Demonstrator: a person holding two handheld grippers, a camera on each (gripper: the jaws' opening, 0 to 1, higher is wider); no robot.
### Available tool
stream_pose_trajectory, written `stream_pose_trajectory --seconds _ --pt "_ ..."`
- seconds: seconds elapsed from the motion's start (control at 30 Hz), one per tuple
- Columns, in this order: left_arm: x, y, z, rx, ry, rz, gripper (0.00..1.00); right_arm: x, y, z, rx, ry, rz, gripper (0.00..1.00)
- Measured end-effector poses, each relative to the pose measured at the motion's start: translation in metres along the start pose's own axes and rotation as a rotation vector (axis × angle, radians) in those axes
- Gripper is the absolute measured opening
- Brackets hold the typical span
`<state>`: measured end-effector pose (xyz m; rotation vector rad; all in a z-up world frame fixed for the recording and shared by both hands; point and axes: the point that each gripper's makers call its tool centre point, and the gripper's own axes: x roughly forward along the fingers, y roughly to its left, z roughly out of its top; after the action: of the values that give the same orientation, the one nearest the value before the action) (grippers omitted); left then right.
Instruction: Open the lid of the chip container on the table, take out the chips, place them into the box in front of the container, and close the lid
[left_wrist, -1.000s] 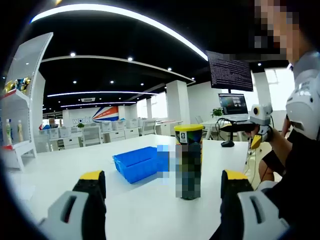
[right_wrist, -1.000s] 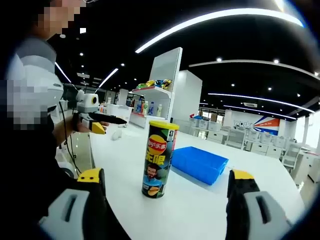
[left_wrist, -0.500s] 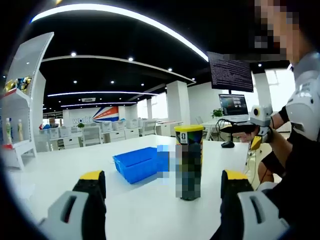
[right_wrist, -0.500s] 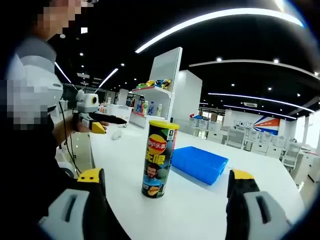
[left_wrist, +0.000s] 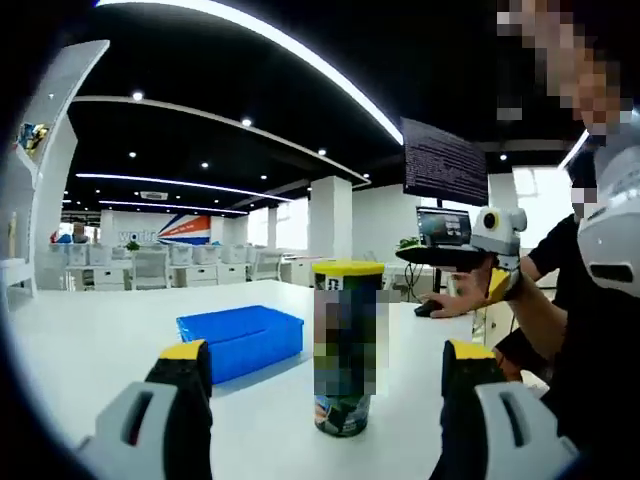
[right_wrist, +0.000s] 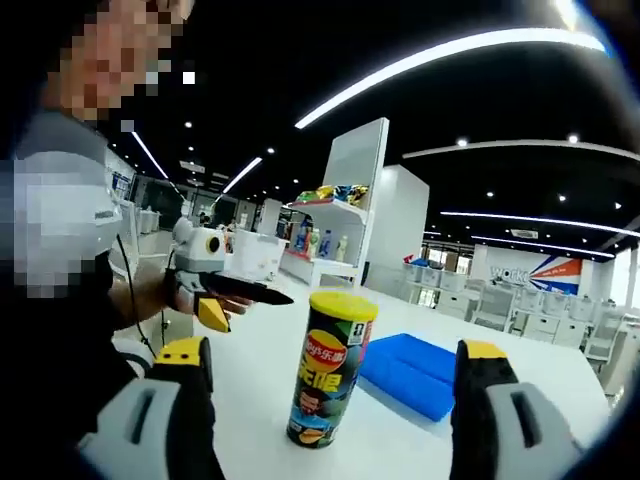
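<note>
The chip can (right_wrist: 327, 370) stands upright on the white table (right_wrist: 260, 350), long axis vertical, its yellow lid (right_wrist: 343, 305) on top and shut. Just behind it lies the blue box (left_wrist: 238, 340), its contents hidden. The left gripper (left_wrist: 325, 365) and right gripper (right_wrist: 335, 365) both have jaws spread wide, holding nothing.

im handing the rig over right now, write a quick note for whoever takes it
Left claw: open, empty, aimed at the chip container.
Right claw: open, empty, also facing the container.
The container stands upright on the white table, yellow lid on. The blue box sits just behind it on the table; I can't see inside it.
Done: nothing, going by the closed lid.
Left: open the lid, move the chips into the box, close the lid.
</note>
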<state>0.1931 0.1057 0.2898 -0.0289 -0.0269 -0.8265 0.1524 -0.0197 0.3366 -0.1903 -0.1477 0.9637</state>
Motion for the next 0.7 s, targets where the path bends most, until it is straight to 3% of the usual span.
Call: stream_pose_trajectory --seconds 0.3,0.53,0.6,0.7 --pt "0.042 -0.019 -0.003 -0.018 -0.047 -0.128 0.95 0.041 0.0 0.027 0.014 -0.067 0.092 0.92" --pt "0.064 -0.03 -0.022 -0.014 -0.038 -0.226 0.9 0.061 -0.011 0.028 0.054 -0.06 0.113 0.84" --pt "0.067 -0.037 -0.024 -0.051 -0.052 -0.285 0.84 0.066 -0.01 0.024 0.045 -0.036 0.123 0.82" --pt "0.069 -0.038 -0.029 -0.051 -0.059 -0.309 0.7 0.073 -0.01 0.017 0.033 0.003 0.131 0.79"
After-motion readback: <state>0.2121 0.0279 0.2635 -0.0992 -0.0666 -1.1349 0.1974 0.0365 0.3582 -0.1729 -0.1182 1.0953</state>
